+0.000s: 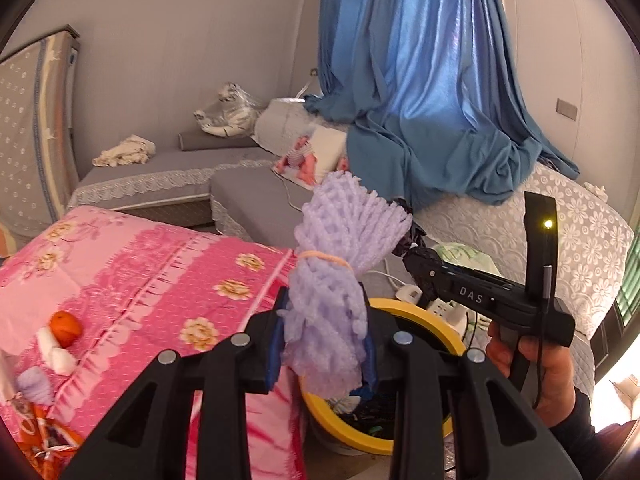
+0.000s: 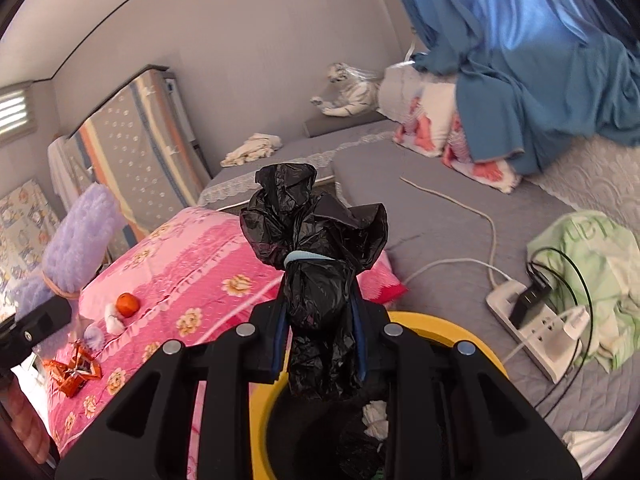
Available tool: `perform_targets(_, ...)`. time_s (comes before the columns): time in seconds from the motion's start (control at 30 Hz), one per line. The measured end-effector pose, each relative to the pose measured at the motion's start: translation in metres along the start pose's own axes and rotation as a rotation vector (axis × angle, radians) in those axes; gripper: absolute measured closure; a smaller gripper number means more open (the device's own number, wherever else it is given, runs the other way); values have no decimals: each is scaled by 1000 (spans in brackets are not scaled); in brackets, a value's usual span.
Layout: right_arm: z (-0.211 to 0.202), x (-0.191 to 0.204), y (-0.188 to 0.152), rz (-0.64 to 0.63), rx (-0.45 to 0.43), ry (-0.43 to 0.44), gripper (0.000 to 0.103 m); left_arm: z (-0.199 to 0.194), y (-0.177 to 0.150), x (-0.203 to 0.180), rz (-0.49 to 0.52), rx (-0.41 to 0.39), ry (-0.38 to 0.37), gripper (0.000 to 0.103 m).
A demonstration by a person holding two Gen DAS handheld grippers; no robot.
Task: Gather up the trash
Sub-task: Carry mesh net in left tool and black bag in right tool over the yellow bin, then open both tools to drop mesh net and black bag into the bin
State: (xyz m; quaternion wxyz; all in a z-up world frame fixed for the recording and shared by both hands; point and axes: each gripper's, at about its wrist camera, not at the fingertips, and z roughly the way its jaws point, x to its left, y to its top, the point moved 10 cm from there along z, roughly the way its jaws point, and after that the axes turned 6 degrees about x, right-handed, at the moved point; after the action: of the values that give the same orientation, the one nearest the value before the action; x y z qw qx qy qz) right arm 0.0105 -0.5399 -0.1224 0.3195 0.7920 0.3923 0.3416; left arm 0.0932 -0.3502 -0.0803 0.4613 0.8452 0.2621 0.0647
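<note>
Our left claw (image 1: 324, 344) pinches a purple foam net bundle (image 1: 340, 264) above the yellow-rimmed bin (image 1: 436, 320). Only the right wrist view shows our right claw (image 2: 320, 340) gripping a black bag bundle (image 2: 316, 248) over that bin (image 2: 452, 330), trash inside.

Lilac foam net bundle (image 1: 328, 280) and tied black bag (image 2: 320, 276) upright above yellow-rimmed bin (image 2: 440, 328).
</note>
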Motion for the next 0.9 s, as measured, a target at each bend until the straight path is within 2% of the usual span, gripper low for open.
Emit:
perform_targets(0.2, 4, -32, -14, 67, 30, -37, 78, 42, -13, -19, 12, 73, -50, 74)
perform_targets(0.47, 10, -65, -40, 136, 77, -68, 78, 82, -28, -31, -9, 151, -71, 74)
perform_targets(0.8, 22, -83, -61, 183, 119, -74, 76, 108, -35, -33, -12, 196, -65, 74)
perform_targets(0.87, 22, -85, -63, 189, 120, -80, 76, 110, -35, -33, -20, 198, -69, 71)
perform_targets(0.9, 23, -87, -64, 194, 121, -83, 71, 110, -35, -34, -23, 198, -77, 68)
